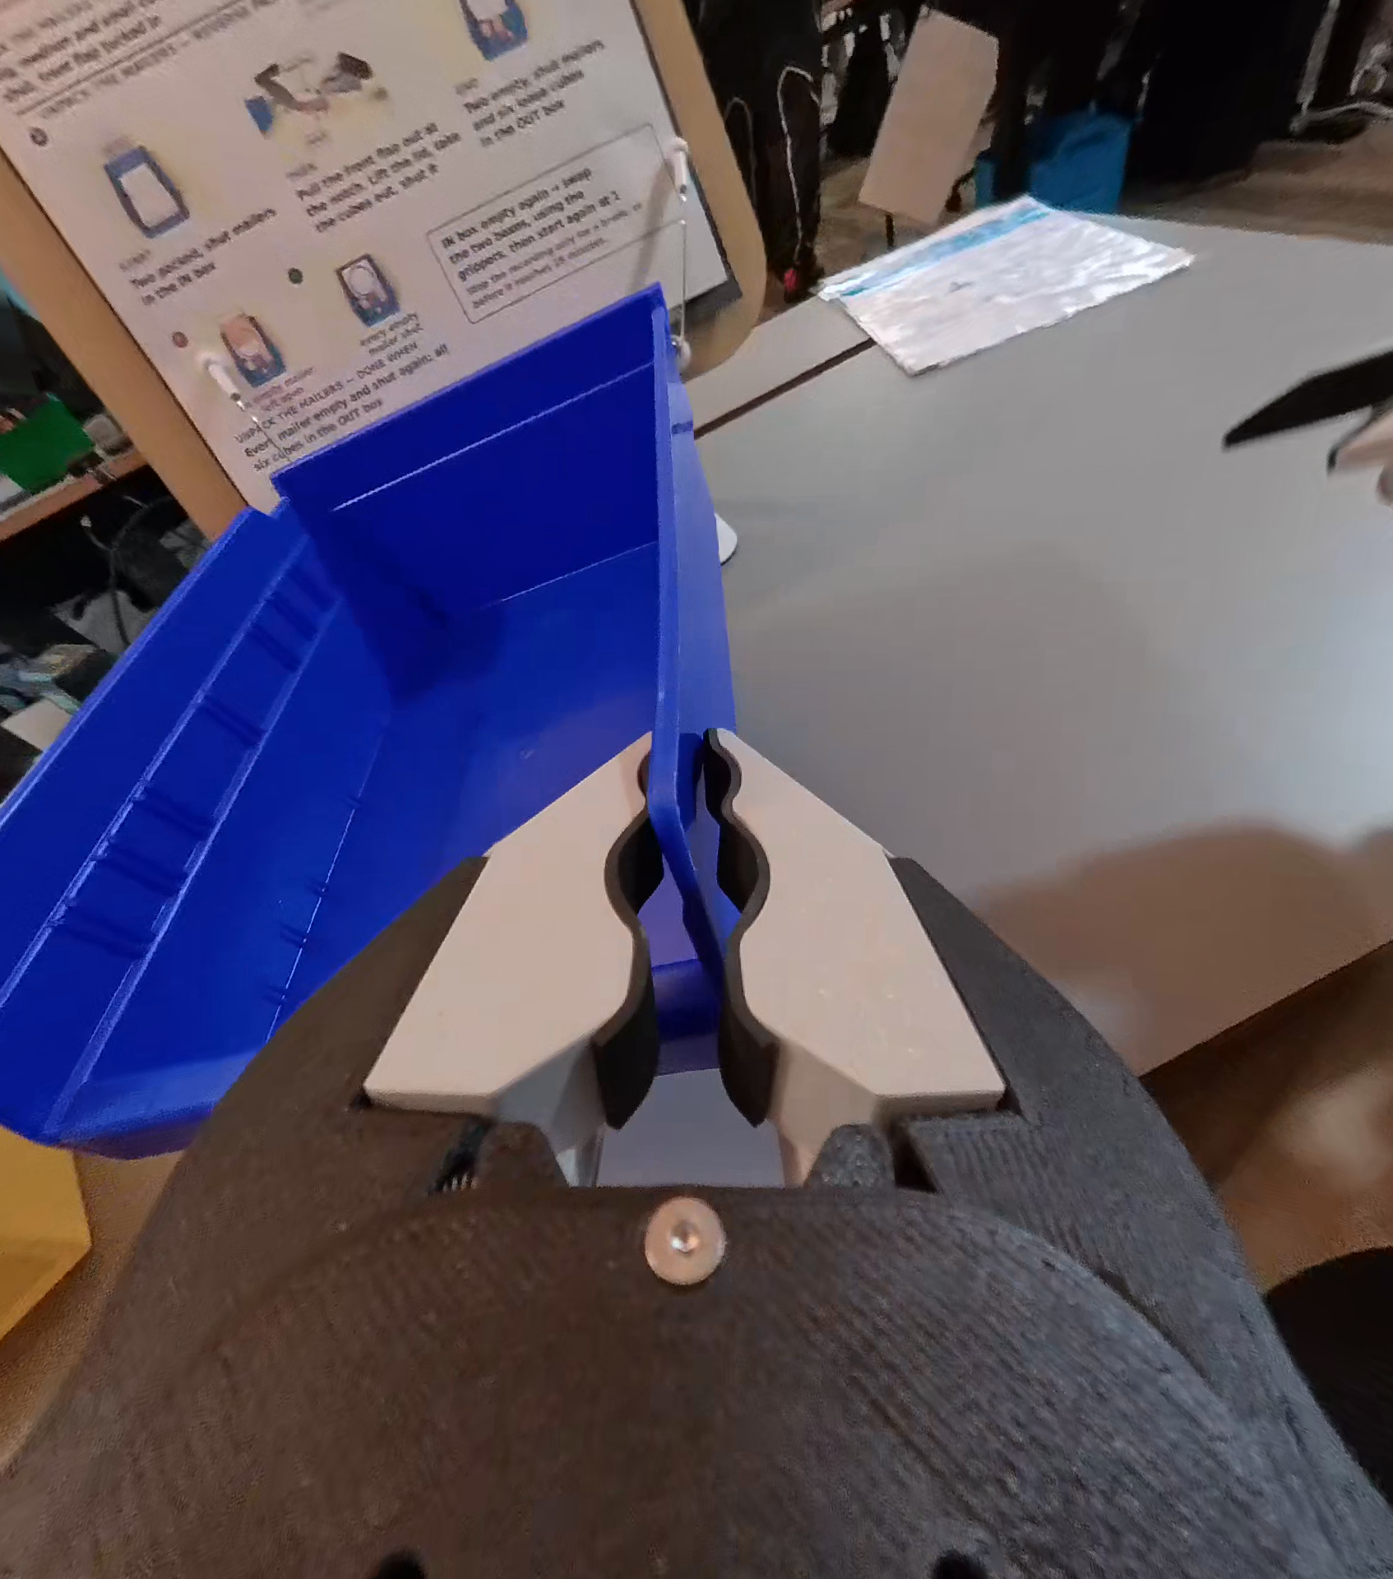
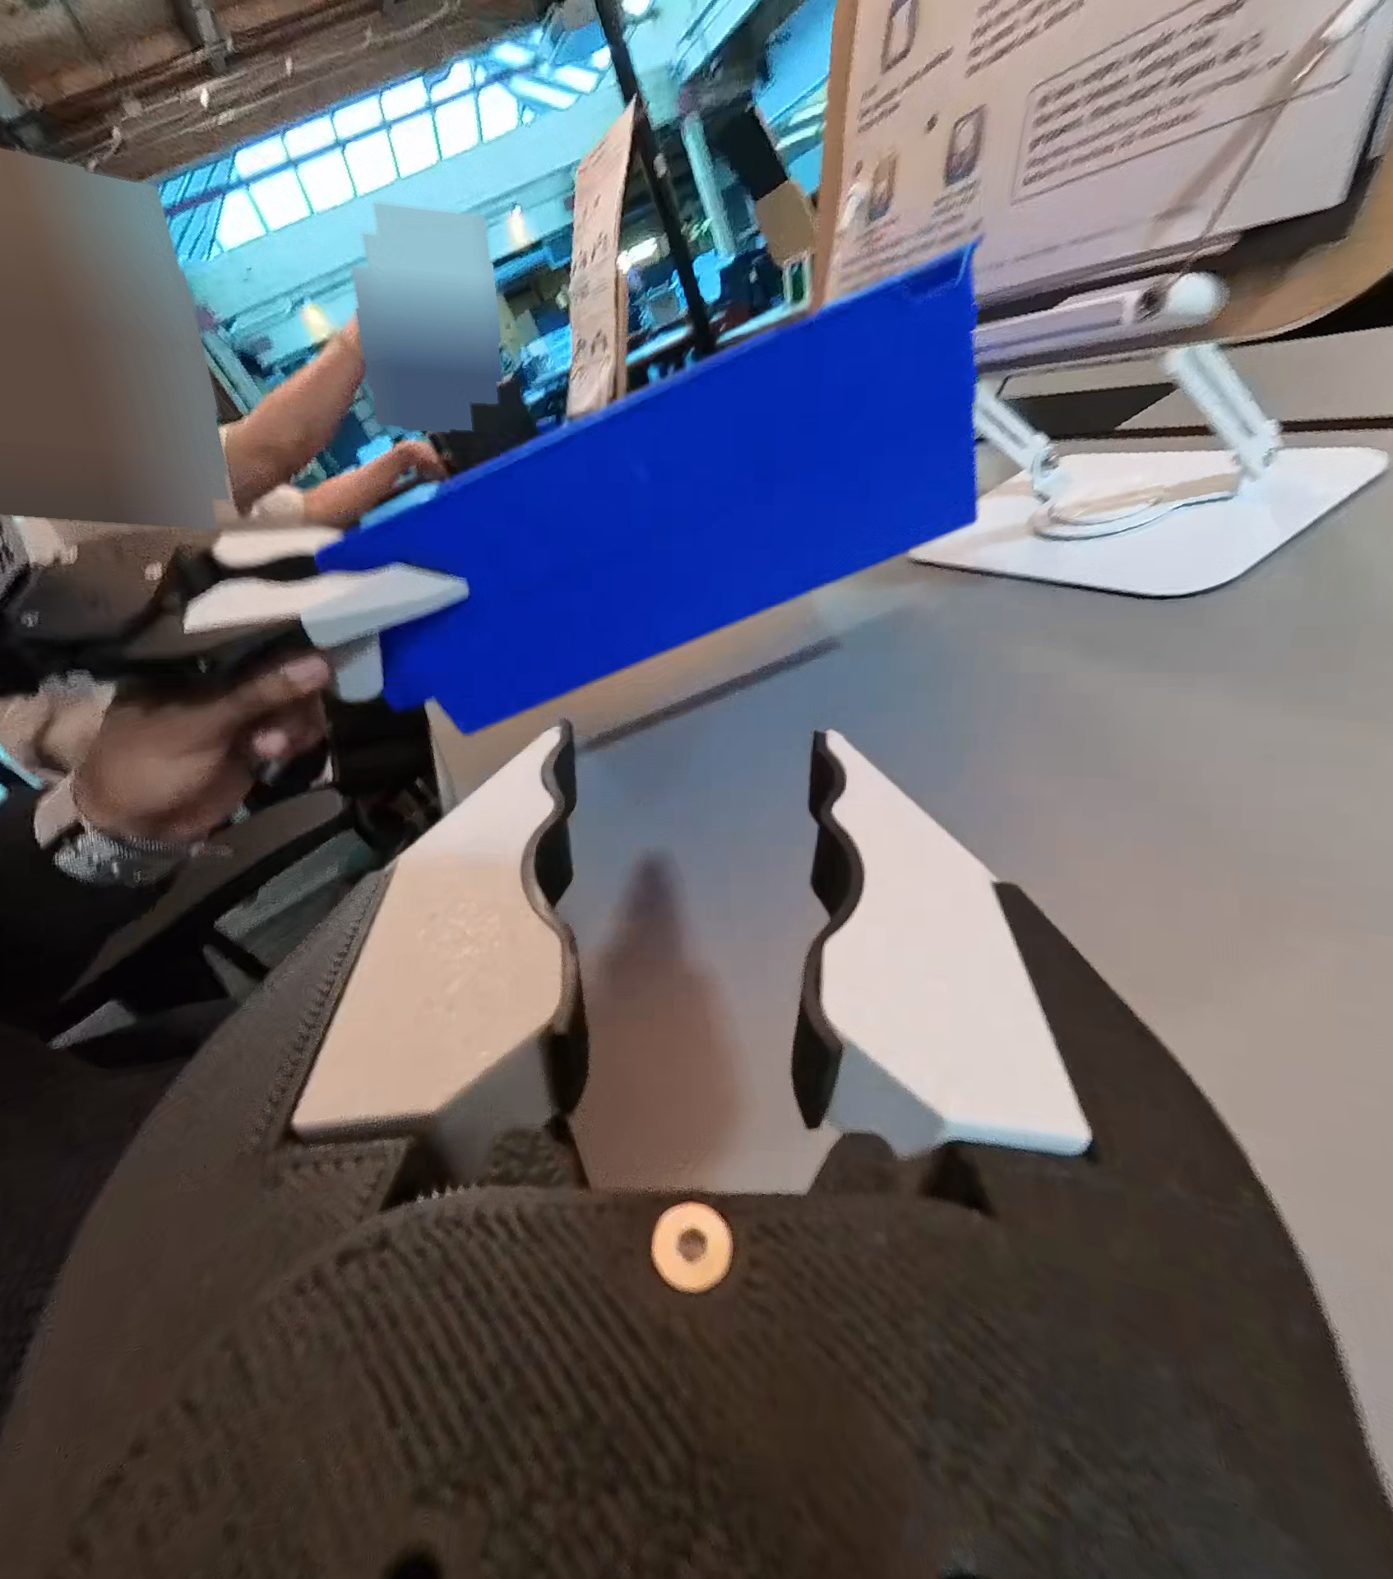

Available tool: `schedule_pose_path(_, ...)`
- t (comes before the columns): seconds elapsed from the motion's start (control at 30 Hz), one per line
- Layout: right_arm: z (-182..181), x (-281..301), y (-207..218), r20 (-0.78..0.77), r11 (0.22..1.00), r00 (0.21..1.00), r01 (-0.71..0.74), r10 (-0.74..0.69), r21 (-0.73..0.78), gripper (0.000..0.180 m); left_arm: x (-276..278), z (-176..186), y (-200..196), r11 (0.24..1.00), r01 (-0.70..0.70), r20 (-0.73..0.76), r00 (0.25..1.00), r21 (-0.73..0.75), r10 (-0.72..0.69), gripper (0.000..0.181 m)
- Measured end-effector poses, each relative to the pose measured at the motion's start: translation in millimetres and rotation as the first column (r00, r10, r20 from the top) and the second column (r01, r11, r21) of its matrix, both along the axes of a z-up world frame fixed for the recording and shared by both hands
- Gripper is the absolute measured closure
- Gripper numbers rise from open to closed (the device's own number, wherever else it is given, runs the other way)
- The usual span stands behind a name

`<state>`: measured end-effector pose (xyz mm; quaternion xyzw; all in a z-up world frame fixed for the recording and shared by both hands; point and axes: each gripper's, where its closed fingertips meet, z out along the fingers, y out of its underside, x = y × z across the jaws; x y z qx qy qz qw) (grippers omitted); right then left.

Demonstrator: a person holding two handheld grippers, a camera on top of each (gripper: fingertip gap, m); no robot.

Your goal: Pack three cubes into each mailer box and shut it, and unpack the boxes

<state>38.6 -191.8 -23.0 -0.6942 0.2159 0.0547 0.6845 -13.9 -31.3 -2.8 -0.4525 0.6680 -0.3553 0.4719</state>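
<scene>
Blue bin [image 1: 385, 769] hangs tilted off the table, left gripper [image 1: 680, 769] pinching its side wall; right gripper [image 2: 689, 752] spread, empty, just beside.

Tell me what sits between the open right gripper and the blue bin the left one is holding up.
Nothing: in the right wrist view only bare grey table lies between the right gripper and the lifted blue bin, held by the left gripper.

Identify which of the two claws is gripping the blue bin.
The left claw: it is shut on the blue bin's side wall, lifting it off the table. The right claw is open, empty.
</scene>
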Motion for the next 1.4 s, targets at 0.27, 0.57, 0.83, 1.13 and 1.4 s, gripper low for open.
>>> schedule_pose_path(0.27,11,21,-22,-0.079,0.99,0.992,0.103,-0.095,0.101,0.129,-22,-14,-5,0.998,0.041,-0.033,0.999,0.04,-0.04,0.179)
schedule_pose_path(0.57,6,15,-11,-0.02,0.995,0.995,0.099,-0.098,0.034,0.128,-39,-37,-54,0.98,0.189,-0.065,0.979,-0.062,-0.193,0.18)
schedule_pose_path(0.83,35,35,-50,0.125,0.951,0.947,0.278,-0.295,0.135,0.16,-3,-67,-150,0.914,0.405,-0.131,0.905,-0.017,-0.404,0.179)
schedule_pose_path(1.13,42,64,-106,0.204,0.846,0.821,0.511,-0.533,0.154,0.139,49,-89,-269,0.755,0.57,-0.149,0.757,-0.325,-0.636,0.16)
schedule_pose_path(1.4,16,63,-141,0.297,0.719,0.68,0.694,-0.671,0.034,0.12,34,-52,-243,0.581,0.617,-0.037,0.668,-0.532,-0.743,0.134)
